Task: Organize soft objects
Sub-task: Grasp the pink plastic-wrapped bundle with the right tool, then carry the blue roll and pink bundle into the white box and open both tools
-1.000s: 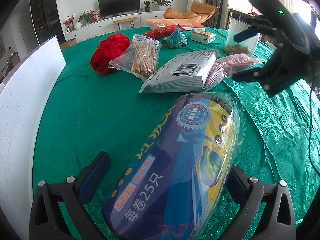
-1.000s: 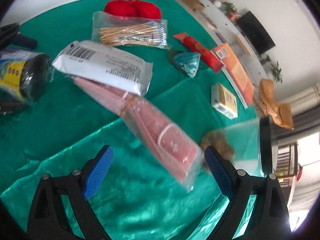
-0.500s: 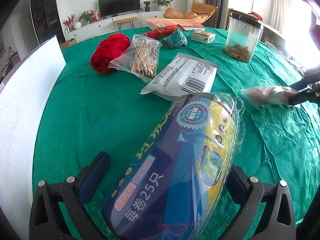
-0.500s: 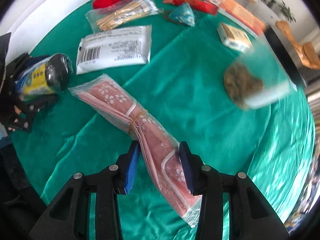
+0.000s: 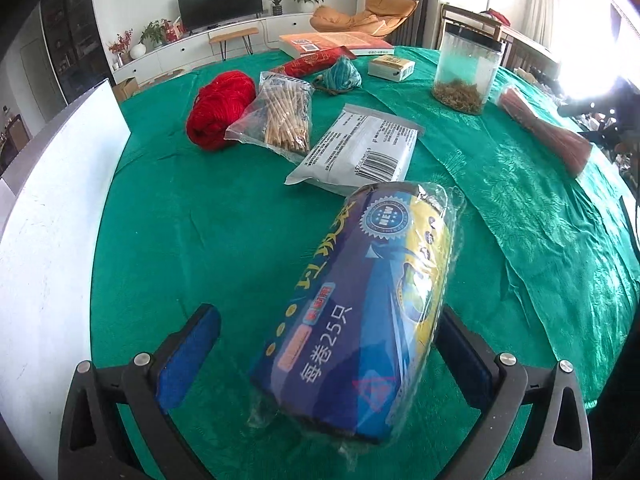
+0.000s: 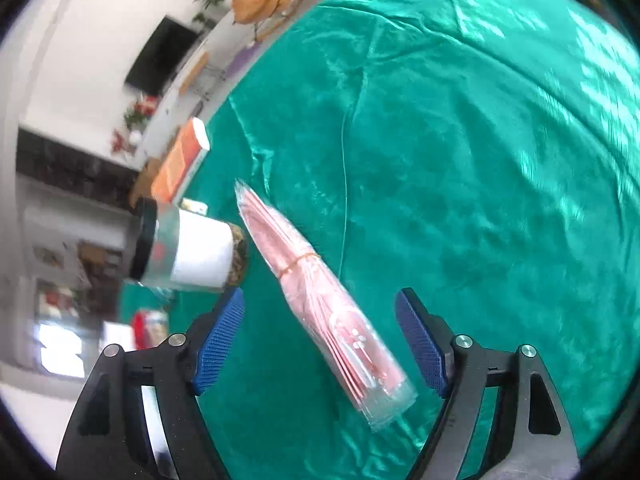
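Observation:
A blue and yellow plastic-wrapped roll pack lies on the green tablecloth between the fingers of my left gripper, which is open; the pack touches the right pad, with a gap at the left pad. A pink bag bundle tied with a rubber band lies on the cloth between the open fingers of my right gripper, touching neither pad. The bundle also shows at the right in the left wrist view.
Farther back lie a white barcode pouch, a bag of sticks, red yarn, teal yarn, a small box, a clear jar and a book. A white board stands at the left.
My right gripper carried the pink bundle to the right side of the table beside the jar, then opened and let it go. The left gripper and roll pack stayed still.

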Demonstrator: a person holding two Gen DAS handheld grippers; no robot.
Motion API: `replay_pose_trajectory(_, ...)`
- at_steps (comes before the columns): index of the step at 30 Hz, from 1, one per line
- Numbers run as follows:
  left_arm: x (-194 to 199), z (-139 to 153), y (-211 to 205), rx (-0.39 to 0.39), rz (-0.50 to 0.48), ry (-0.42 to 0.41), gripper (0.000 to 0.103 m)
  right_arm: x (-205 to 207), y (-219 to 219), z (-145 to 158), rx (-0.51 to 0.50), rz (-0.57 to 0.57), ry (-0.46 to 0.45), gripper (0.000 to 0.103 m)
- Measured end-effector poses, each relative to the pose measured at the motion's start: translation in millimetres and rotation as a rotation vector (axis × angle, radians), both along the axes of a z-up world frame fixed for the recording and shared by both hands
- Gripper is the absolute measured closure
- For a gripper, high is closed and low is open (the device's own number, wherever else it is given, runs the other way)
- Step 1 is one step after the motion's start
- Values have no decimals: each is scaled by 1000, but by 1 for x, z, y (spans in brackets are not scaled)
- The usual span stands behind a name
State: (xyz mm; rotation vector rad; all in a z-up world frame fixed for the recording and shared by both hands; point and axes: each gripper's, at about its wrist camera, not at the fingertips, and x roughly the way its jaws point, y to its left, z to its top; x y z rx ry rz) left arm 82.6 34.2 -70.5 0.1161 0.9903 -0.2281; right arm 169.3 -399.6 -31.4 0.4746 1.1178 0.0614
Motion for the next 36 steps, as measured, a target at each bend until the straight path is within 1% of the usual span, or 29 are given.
replay_pose_trajectory(2, 0, 4, -2, -6, -23, 2, 0, 3, 36, 2, -260, 235, 15, 22)
replay_pose_trajectory(3, 1, 4, -6, 2, -38, 2, 0, 1, 52, -1, -352, 327, 21, 22)
replay_pose_trajectory(4, 3, 3, -11, 22, -55, 2, 0, 1, 64, -7, -417, 392, 28, 23)
replay_pose_trajectory(5, 4, 1, -17, 47, -70, 1, 0, 2, 70, -16, -458, 420, 41, 26)
replay_pose_trajectory(6, 6, -1, -23, 75, -83, 1, 0, 7, 72, -24, -474, 404, 67, 48)
replay_pose_trajectory(7, 7, -3, -29, 104, -93, -3, 0, 14, 67, -28, -437, 361, 83, 67)
replay_pose_trajectory(8, 7, -5, -32, 129, -97, -7, 0, 19, 61, -26, -402, 303, 69, 69)
replay_pose_trajectory(9, 8, -7, -36, 152, -98, -10, 0, 27, 59, -24, -396, 253, 49, 77)
replay_pose_trajectory(10, 9, -8, -38, 167, -97, -14, 6, 35, 57, -21, -399, 207, 32, 80)
replay_pose_trajectory(11, 10, -8, -39, 169, -99, -15, 14, 43, 57, -21, -386, 169, 19, 81)
replay_pose_trajectory(12, 11, -8, -38, 163, -97, -6, 35, 48, 56, -23, -365, 147, 19, 81)
replay_pose_trajectory(13, 13, -7, -36, 151, -84, 1, 37, 52, 57, -27, -343, 143, 30, 81)
replay_pose_trajectory(15, 16, -4, -27, 84, -56, 16, 41, 58, 66, -29, -334, 155, 45, 81)
replay_pose_trajectory(16, 17, -2, -22, 47, -39, 24, 42, 60, 67, -25, -328, 159, 47, 83)
replay_pose_trajectory(17, 17, 3, -15, -1, -18, 28, 43, 58, 67, -18, -324, 153, 28, 83)
replay_pose_trajectory(19, 13, 17, 1, -121, 27, 30, 43, 49, 65, 9, -337, 124, -76, 83)
replay_pose_trajectory(21, 7, 35, 21, -232, 70, 21, 43, 27, 77, 41, -370, 126, -160, 83)
replay_pose_trajectory(22, 3, 45, 32, -278, 90, 7, 43, 17, 86, 57, -376, 144, -199, 83)
replay_pose_trajectory(24, -5, 67, 56, -324, 129, -30, 43, -1, 116, 83, -373, 207, -258, 83)
replay_pose_trajectory(26, -15, 88, 88, -335, 188, -70, 43, -20, 161, 103, -323, 292, -311, 83)
replay_pose_trajectory(28, -28, 107, 126, -313, 264, -110, 43, -33, 216, 115, -222, 389, -345, 83)
replay_pose_trajectory(30, -46, 123, 166, -251, 357, -155, 43, -50, 281, 122, -104, 502, -365, 83)
replay_pose_trajectory(32, -66, 133, 208, -164, 472, -192, 43, -69, 349, 126, 17, 624, -381, 83)
replay_pose_trajectory(34, -86, 135, 248, -89, 593, -205, 42, -89, 414, 128, 145, 740, -381, 83)
replay_pose_trajectory(36, -102, 128, 282, -13, 703, -197, 41, -106, 471, 125, 258, 818, -365, 82)
